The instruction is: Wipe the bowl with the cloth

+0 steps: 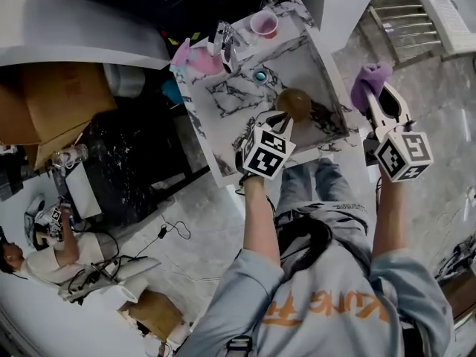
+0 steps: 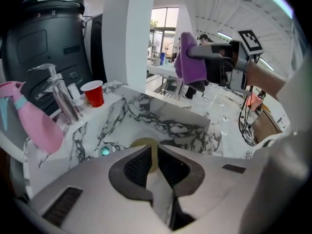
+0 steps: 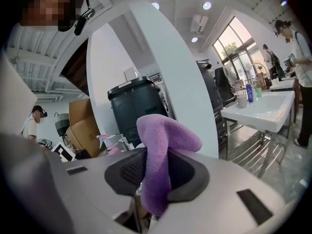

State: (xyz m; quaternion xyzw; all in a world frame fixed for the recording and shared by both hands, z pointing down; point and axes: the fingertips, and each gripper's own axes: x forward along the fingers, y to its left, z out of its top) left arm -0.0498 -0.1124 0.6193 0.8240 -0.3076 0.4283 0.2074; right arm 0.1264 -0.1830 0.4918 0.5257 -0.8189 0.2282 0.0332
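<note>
Left claw (image 2: 152, 154) pinches the seemingly empty bowl (image 1: 295, 104); right claw (image 3: 157, 165) pinches cloth (image 3: 165, 133).

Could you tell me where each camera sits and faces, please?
Head view: on the head, steeply down at sink; forearms, torso show.
Left gripper view: on left tongs, down at the gripped bowl; the other hand shows.
Right gripper view: on right tongs, about level past its cloth; masked head top left.
Shared: head and left views show bowl and cloth.
</note>
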